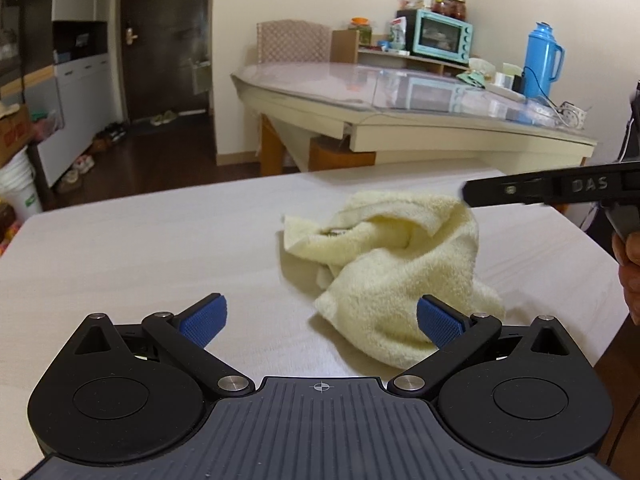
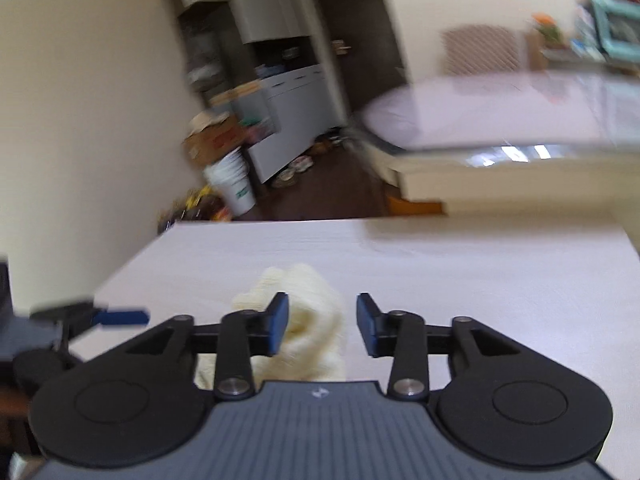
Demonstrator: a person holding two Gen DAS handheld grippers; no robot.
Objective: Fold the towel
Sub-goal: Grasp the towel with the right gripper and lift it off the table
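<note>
Left wrist view has the big pale table (image 1: 120, 240) filling the whole middle of the frame, a smooth, matte top with a faint woodgrain. Sitting on it, center-right of the picture, is the towel (image 1: 396, 264): pale yellow terry cloth, fluffy and nubbly, scrunched into a lumpy heap with a few flaps folded over each other, not flat at all.

Along the bottom of that frame is the left gripper (image 1: 322, 322), black plastic linkages with round housings and a ribbed grey body. Its fingers (image 1: 206, 320) have blue cross-hatched rubbery pads and they're spread wide apart, nothing between them; the nearest edge of the towel sits just in front of the right-hand pad.

Coming in from the right edge, upper-middle of the frame, is the right gripper (image 1: 468, 196), a long black bar seen side-on, its tip just at the towel's upper right corner. Can't tell if it touches.

Right wrist view is motion-blurred. The right gripper (image 2: 322, 322) shows its fingers parted about halfway, holding nothing, with the towel (image 2: 304, 312) bunched below and between them, lower center of the picture. Far left edge shows the left gripper (image 2: 120, 317), one blue pad visible.
</note>
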